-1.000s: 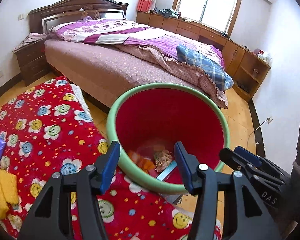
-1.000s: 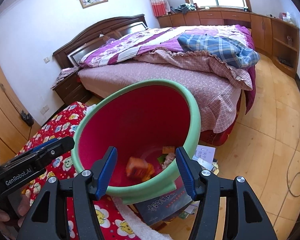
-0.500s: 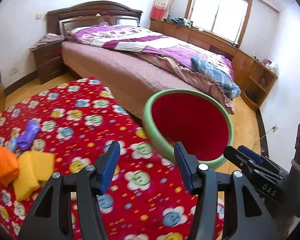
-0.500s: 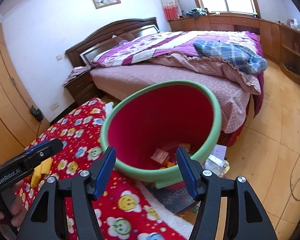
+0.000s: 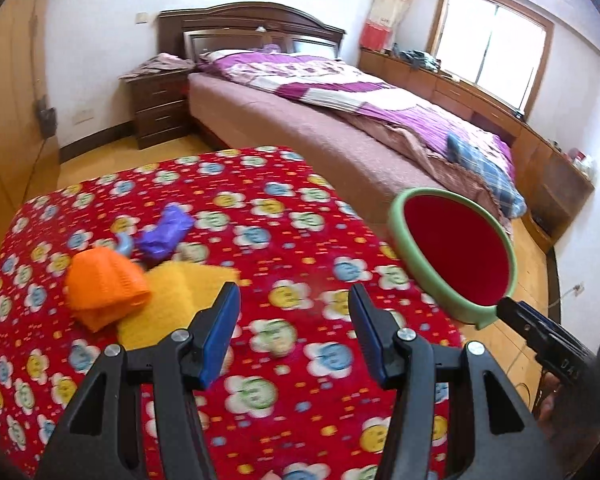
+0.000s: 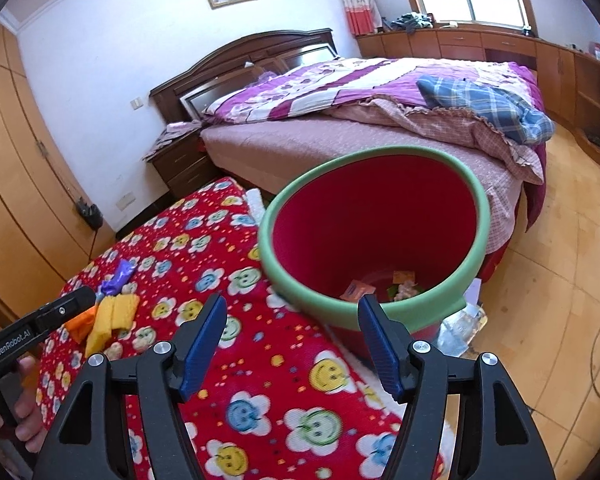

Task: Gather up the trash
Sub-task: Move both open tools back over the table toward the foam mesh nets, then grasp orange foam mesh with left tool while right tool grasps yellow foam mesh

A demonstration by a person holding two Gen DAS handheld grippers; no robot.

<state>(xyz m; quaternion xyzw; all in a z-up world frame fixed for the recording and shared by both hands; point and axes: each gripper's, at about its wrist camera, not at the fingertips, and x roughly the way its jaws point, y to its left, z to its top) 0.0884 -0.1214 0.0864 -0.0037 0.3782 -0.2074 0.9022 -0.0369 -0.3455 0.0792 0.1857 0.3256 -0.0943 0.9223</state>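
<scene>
A red bin with a green rim (image 5: 456,256) (image 6: 376,240) stands beside the table's right edge, with several scraps (image 6: 380,288) at its bottom. On the red flowered tablecloth (image 5: 260,216) lie an orange mesh wad (image 5: 104,284), a yellow one (image 5: 172,300) and a purple wrapper (image 5: 164,232); they also show in the right wrist view, the yellow wad (image 6: 112,316) and purple wrapper (image 6: 116,280). My left gripper (image 5: 294,332) is open and empty above the cloth, right of the wads. My right gripper (image 6: 292,340) is open and empty near the bin's rim.
A bed (image 5: 340,120) with purple bedding stands behind the table and bin. A nightstand (image 5: 160,108) is at its left, wardrobes (image 6: 12,184) on the left wall. Papers (image 6: 464,312) lie on the wooden floor by the bin.
My left gripper has swung left from over the bin to over the table, bringing the wads into view. My right gripper has pulled back from the bin.
</scene>
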